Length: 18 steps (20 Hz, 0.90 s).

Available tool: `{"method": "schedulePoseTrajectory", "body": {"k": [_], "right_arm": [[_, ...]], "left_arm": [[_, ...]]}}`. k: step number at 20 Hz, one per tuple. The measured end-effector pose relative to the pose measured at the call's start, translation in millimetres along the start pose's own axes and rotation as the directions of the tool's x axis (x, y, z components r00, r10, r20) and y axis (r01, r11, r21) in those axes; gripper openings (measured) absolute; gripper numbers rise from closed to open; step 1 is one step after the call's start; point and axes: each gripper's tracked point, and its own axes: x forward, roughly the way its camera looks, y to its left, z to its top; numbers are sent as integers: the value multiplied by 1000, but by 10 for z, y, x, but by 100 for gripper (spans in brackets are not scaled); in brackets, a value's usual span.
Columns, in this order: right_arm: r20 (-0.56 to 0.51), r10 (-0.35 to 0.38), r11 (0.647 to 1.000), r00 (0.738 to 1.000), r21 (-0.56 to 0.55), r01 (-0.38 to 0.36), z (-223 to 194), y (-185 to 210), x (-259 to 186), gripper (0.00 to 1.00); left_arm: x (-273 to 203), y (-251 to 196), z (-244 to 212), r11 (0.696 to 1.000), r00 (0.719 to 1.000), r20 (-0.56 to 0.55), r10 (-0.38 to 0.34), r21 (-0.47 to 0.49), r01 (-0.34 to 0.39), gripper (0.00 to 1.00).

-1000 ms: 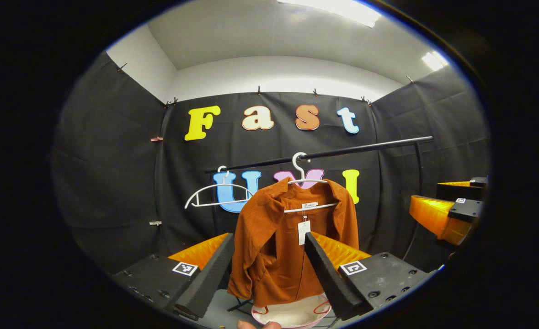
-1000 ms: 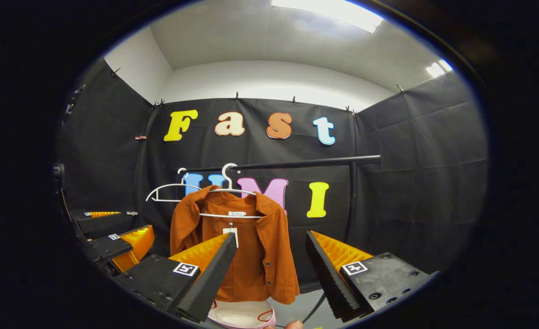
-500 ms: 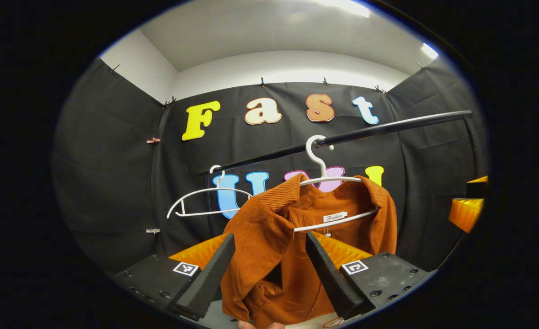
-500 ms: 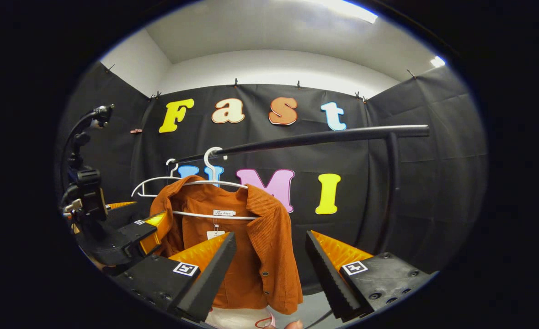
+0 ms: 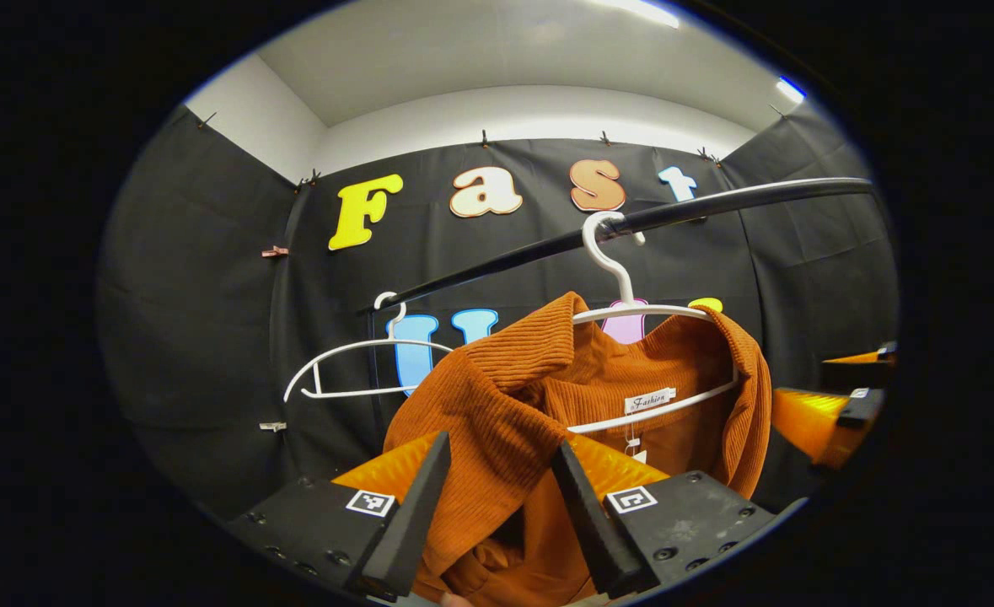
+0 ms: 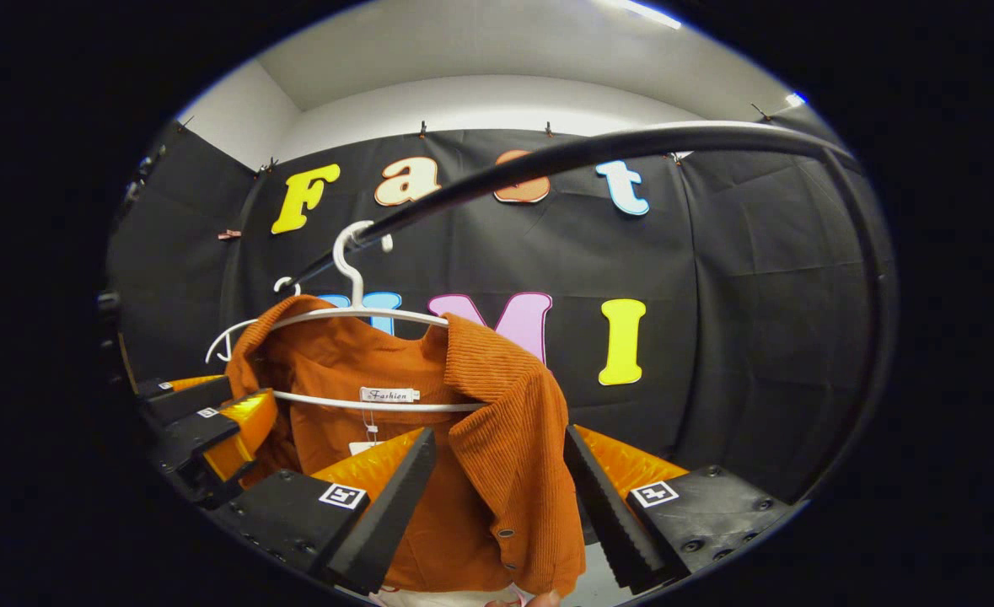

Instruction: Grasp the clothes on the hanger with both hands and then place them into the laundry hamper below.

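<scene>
An orange-brown corduroy jacket (image 5: 505, 388) hangs on a white hanger (image 5: 610, 257) hooked over a black rail (image 5: 716, 205). My left gripper (image 5: 499, 443) is open, and the jacket's shoulder on that side lies between its fingers, which stand close to the cloth. In the right gripper view the same jacket (image 6: 505, 405) hangs from its hanger (image 6: 346, 257), and my right gripper (image 6: 500, 432) is open around the other shoulder and front edge. Each view catches the other gripper off to the side: the right gripper (image 5: 834, 405) and the left gripper (image 6: 201, 421).
An empty white hanger (image 5: 353, 371) hangs on the rail to the jacket's left. The rail (image 6: 598, 150) bends down into an upright post at the right. A sliver of the white hamper (image 6: 416, 597) peeks out under the jacket's hem.
Both grippers moved forward and up to the jacket, so its shoulders now lie between their fingers. The left gripper's fingers have drawn slightly closer together.
</scene>
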Motion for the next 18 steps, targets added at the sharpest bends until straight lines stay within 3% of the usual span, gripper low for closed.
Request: {"method": "schedulePoseTrajectory", "body": {"k": [6, 7, 8, 10, 11, 13, 15, 18], "right_arm": [[25, -20, 1000, 999, -13, 21, -80, 143, 421, 98], [27, -20, 1000, 999, -13, 20, -102, 151, 445, 98], [18, 10, 1000, 1000, -7, -10, -145, 211, 483, 99], [-8, 73, 997, 997, 11, -73, -259, 324, 506, 48], [-34, 66, 998, 997, 26, -65, -342, 272, 549, 22], [-49, 92, 988, 995, 127, -85, -328, 250, 524, 8], [-53, 80, 987, 995, 144, -72, -325, 143, 566, 8], [-53, 64, 988, 997, 145, -56, -314, 45, 560, 4]], "left_arm": [[101, -9, 0, 1000, 1000, 23, 5, 25, -5, 80], [135, -11, -5, 1000, 1000, 21, -2, 28, 2, 77], [151, -25, -21, 999, 1000, 17, -15, 30, 15, 62], [198, -17, -52, 999, 999, 7, -36, 18, 36, 31], [219, 3, -60, 999, 999, 2, -44, 4, 44, 16], [233, 40, -68, 998, 999, -10, -51, -39, 51, 6], [240, 142, -78, 998, 1000, -14, -27, -52, 26, 5], [219, 94, -68, 999, 999, -5, -47, -27, 47, 5]]}}
